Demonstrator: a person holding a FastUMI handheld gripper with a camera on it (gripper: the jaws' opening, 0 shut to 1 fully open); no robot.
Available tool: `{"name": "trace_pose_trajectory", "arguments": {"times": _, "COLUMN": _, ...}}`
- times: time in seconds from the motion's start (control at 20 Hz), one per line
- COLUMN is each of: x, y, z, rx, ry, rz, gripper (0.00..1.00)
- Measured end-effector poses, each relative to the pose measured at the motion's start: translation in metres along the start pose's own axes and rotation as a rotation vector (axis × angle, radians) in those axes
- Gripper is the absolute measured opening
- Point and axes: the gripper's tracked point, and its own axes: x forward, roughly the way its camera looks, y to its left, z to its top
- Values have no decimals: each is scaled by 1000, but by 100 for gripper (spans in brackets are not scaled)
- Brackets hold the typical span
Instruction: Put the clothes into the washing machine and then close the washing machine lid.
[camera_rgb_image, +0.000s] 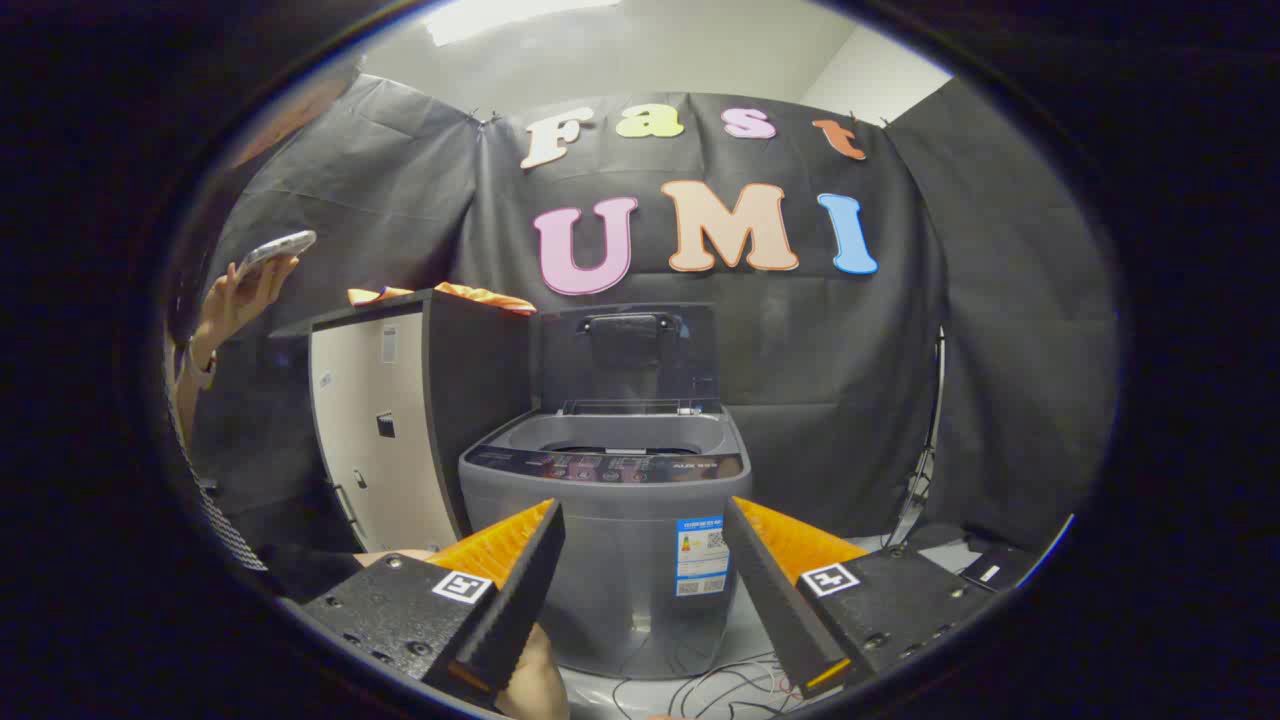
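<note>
Gripper (640, 520) spread wide, fingers (520, 590) holding nothing, pointed level at the front of the washer (610, 560). Washer sits just ahead, framed between the two fingers, on a pale floor (745, 630). A label (701, 556) is stuck on its front panel. Lid (628, 358) stands upright and open at the back; tub opening visible behind the control strip (610, 467). Loose cables (720, 690) lie on the floor at the washer's base. Cabinet (400, 420) stands touching or just beside the washer's left side, taller than it. Clothes (480, 295), orange, lie on the cabinet top, beyond and above the left finger. Further left, a person's hand (235, 300) holds up a phone (275, 250). A small dark device (990, 570) sits low on the right.
</note>
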Motion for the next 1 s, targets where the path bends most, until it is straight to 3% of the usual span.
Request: {"name": "trace_pose_trajectory", "arguments": {"times": 1.0, "x": 1, "y": 1, "z": -1, "rx": 8, "ry": 4, "rz": 7, "gripper": 97}}
